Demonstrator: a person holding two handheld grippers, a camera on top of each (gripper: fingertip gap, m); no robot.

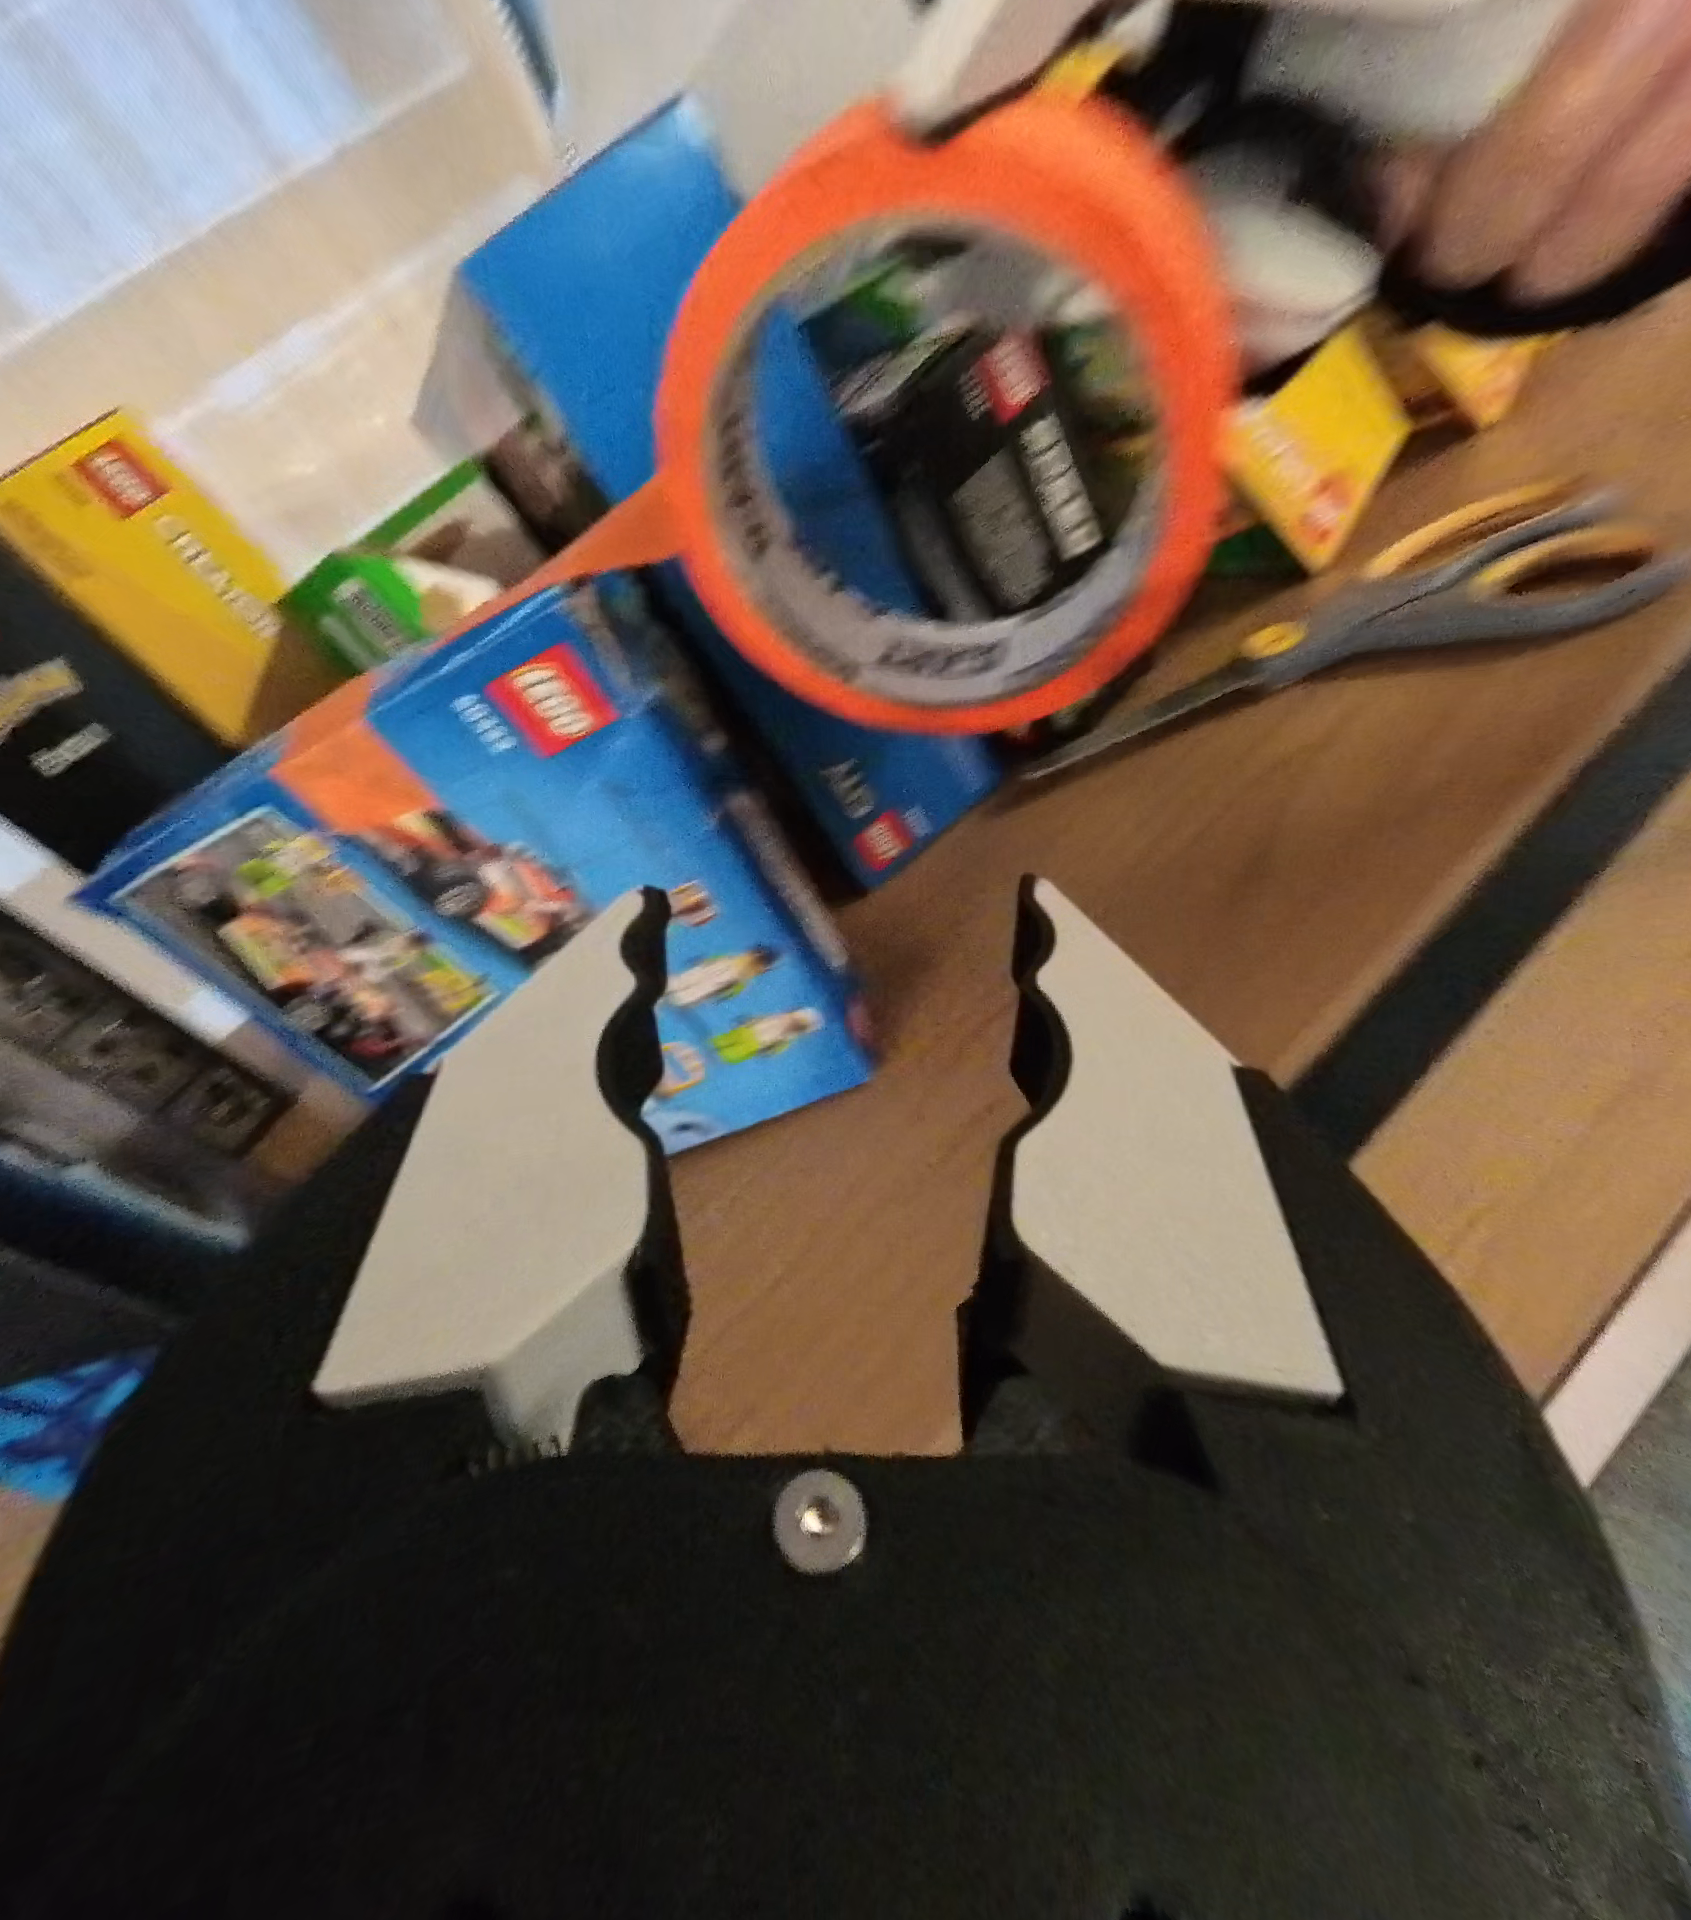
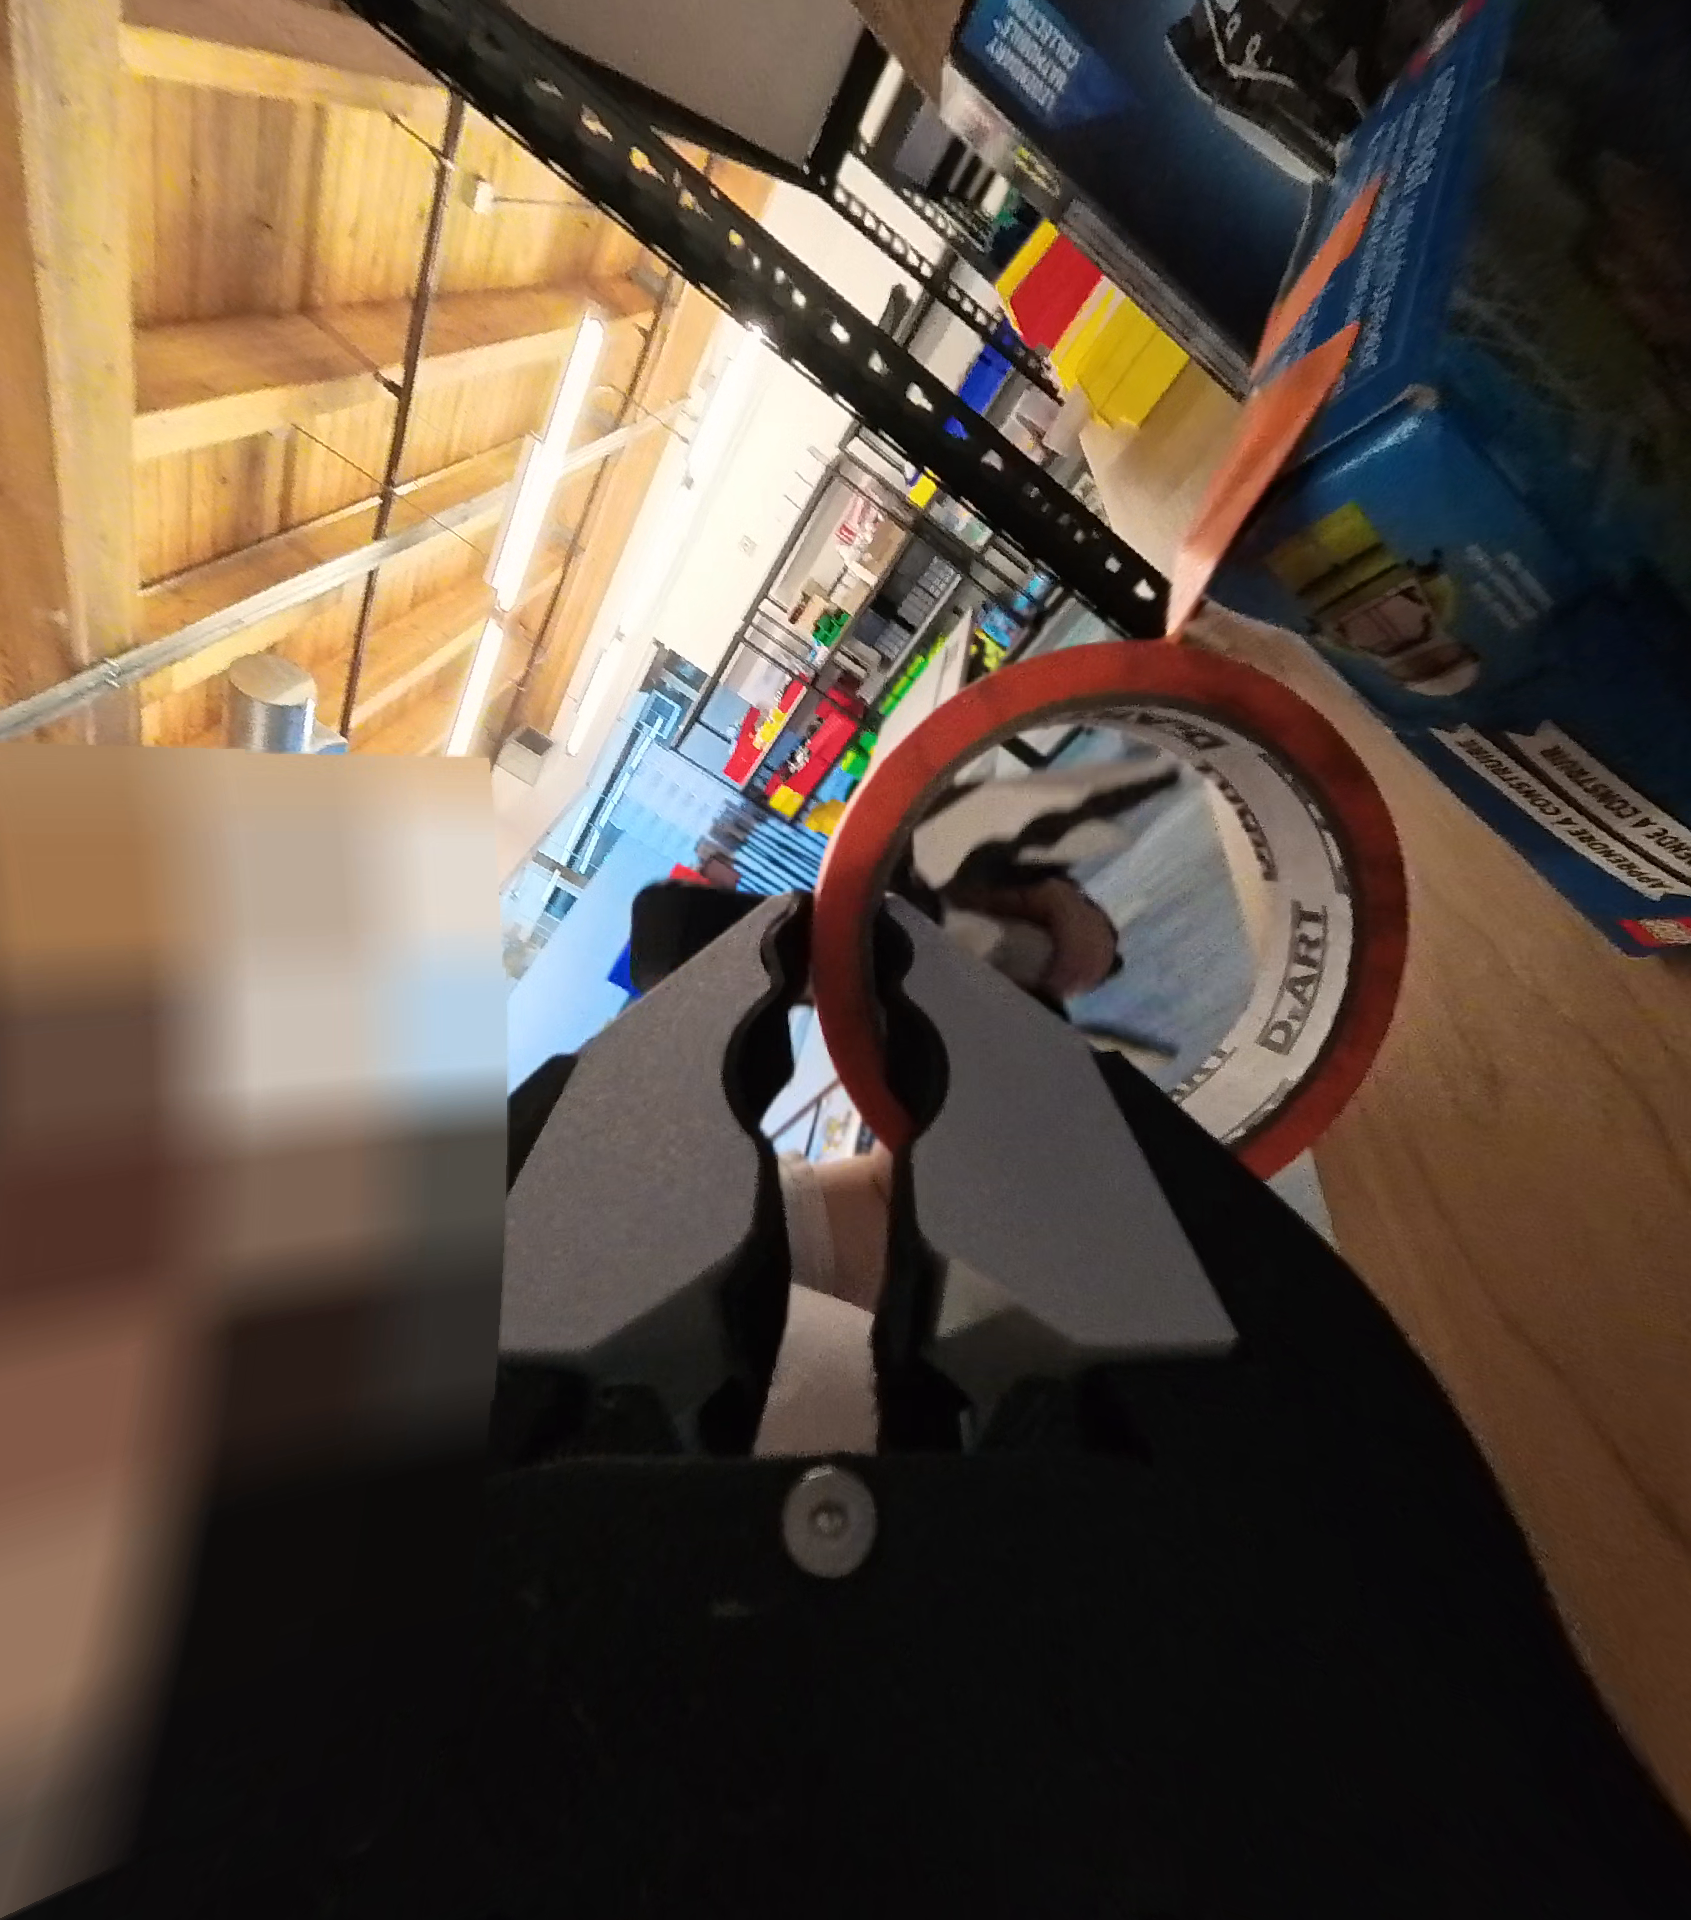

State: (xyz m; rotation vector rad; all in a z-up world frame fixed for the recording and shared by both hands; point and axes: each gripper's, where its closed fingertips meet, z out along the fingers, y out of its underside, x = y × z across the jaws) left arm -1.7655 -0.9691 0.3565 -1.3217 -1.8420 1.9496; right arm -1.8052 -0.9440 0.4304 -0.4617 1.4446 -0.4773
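My right gripper (image 2: 843,914) is shut on the rim of an orange tape roll (image 2: 1381,862), one finger inside the ring and one outside. The roll hangs in the air in the left wrist view (image 1: 690,416), with the right gripper's white fingers (image 1: 976,94) on its top edge. A strip of tape (image 1: 602,551) runs from the roll down to a blue toy box (image 1: 529,831) lying on the wooden table (image 1: 924,1247). The strip (image 2: 1267,457) and box (image 2: 1547,540) also show in the right wrist view. My left gripper (image 1: 841,904) is open and empty, low over the table, close to the box.
Grey and yellow scissors (image 1: 1392,623) lie on the table to the right. Yellow (image 1: 145,540), black (image 1: 10,686) and tall blue (image 1: 592,270) boxes stand behind. A hand (image 1: 1599,156) holds the right gripper. The table's dark edge (image 1: 1547,914) runs along the right. A black metal shelf rail (image 2: 820,312) is nearby.
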